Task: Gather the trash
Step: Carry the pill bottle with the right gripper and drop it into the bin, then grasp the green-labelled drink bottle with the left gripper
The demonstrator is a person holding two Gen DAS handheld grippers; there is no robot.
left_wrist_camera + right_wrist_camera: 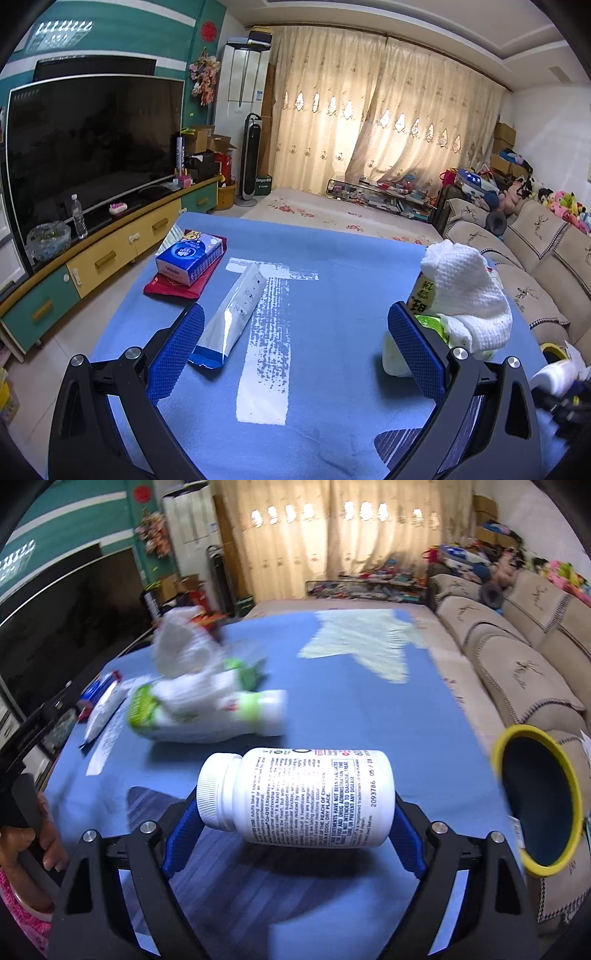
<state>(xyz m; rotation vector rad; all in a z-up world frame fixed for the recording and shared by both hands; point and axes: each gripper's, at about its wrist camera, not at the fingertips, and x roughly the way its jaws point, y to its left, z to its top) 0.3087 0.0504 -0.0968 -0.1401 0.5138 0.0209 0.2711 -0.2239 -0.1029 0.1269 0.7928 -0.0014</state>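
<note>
Right gripper point(295, 808) clamps white pill bottle point(295, 797); left gripper point(295, 343) wide; bin point(539, 805) beside.

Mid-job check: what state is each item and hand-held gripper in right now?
Right hand-held gripper: shut on pill bottle.
Pill bottle: capped, held sideways above the table.
Left hand-held gripper: open, holding nothing.
Yellow-rimmed bin: open, beside the table edge.
Green-label bottle: lying on its side.
White pouch: lying flat.
Tissue pack: resting on a red packet.
</note>
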